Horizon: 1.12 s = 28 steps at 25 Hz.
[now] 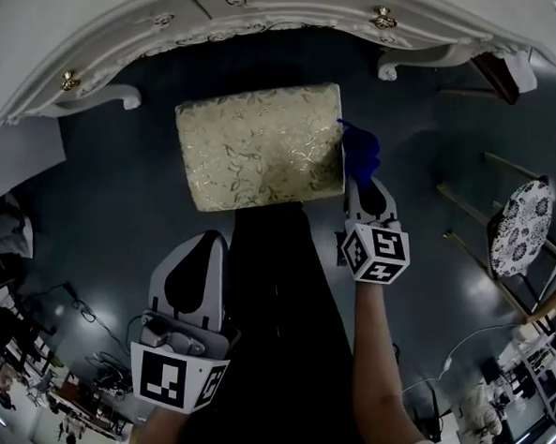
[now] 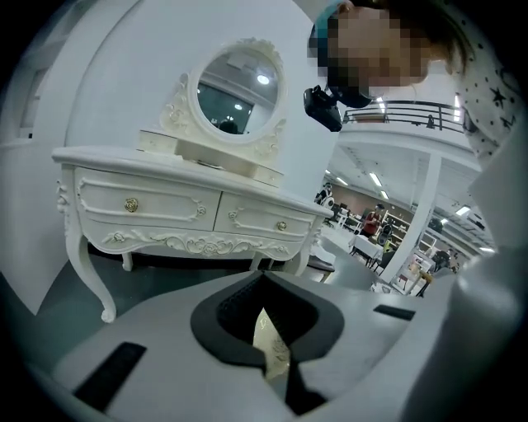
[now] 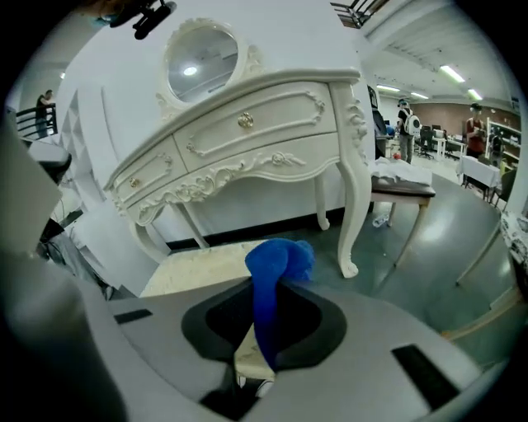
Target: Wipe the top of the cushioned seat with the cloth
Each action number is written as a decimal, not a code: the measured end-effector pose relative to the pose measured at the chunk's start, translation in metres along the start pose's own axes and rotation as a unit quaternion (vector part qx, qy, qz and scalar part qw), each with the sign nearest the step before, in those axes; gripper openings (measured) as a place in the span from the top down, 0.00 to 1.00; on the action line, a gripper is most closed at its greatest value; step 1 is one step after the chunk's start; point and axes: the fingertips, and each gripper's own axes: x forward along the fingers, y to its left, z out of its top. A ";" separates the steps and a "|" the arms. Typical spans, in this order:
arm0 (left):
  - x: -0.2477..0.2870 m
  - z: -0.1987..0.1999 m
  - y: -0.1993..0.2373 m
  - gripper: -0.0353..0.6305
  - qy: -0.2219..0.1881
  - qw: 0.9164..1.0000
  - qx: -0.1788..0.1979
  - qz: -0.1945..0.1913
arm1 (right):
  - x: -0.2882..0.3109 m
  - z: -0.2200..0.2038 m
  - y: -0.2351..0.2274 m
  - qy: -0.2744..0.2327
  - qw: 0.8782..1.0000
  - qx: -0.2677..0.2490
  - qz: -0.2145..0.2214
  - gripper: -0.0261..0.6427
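The cushioned seat (image 1: 261,146) stands before the dressing table (image 1: 272,14).

dressing table (image 1: 301,2): cropped at top edge | cloth (image 3: 268,305): lower end hidden between jaws

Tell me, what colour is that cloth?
Bright blue cloth, clearest in the right gripper view.

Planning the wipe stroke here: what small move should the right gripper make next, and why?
Probably slide the right gripper leftward, drawing the blue cloth onto the cushioned seat: its fingers are shut on the cloth, which sits at the seat's right edge, not over its top.
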 end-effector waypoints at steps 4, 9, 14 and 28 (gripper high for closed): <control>-0.003 -0.008 -0.002 0.95 0.006 1.000 0.002 0.009 | 0.016 -0.033 -0.010 0.021 1.000 0.020 -0.007 0.87; -0.012 -0.003 0.001 0.95 0.009 0.999 -0.012 0.037 | 0.032 -0.067 -0.006 0.053 0.998 0.028 0.004 0.87; -0.019 0.000 0.009 0.95 0.011 0.998 -0.031 0.060 | 0.037 -0.069 -0.002 0.051 0.998 0.036 -0.019 0.87; -0.056 -0.022 0.069 0.95 -0.009 0.992 -0.087 0.095 | 0.038 -0.067 0.002 0.079 0.994 -0.004 -0.075 0.87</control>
